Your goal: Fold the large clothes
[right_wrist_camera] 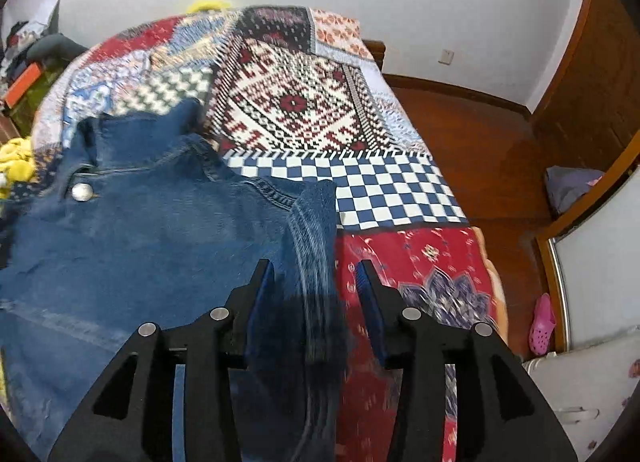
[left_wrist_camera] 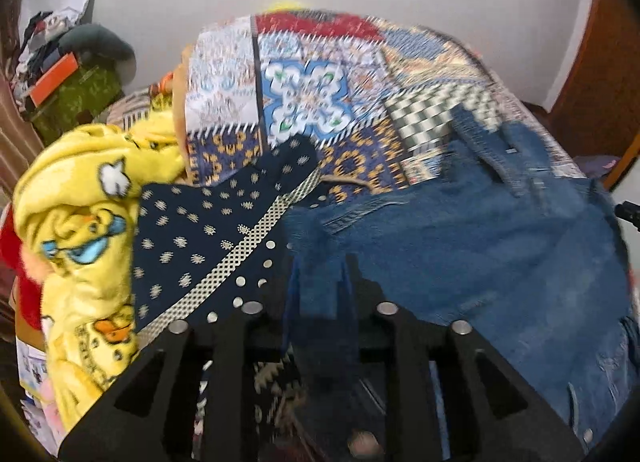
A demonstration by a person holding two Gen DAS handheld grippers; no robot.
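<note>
A blue denim jacket [left_wrist_camera: 480, 246] lies spread on a patchwork bed cover [left_wrist_camera: 304, 102]. My left gripper [left_wrist_camera: 320, 274] is shut on a fold of the jacket's left edge, the cloth hanging between the fingers. In the right wrist view the jacket [right_wrist_camera: 140, 230] shows its collar and a metal button [right_wrist_camera: 82, 192]. My right gripper [right_wrist_camera: 316, 274] is open, its jaws standing either side of the jacket's right edge, which lies loose between them over the bed cover [right_wrist_camera: 296, 102].
A navy dotted garment [left_wrist_camera: 208, 238] and a yellow cartoon blanket [left_wrist_camera: 80, 230] lie left of the jacket. Cluttered shelves [left_wrist_camera: 48, 58] stand at the far left. Wooden floor [right_wrist_camera: 480, 134], a pink shoe [right_wrist_camera: 542, 326] and a mirror door [right_wrist_camera: 600, 254] are right of the bed.
</note>
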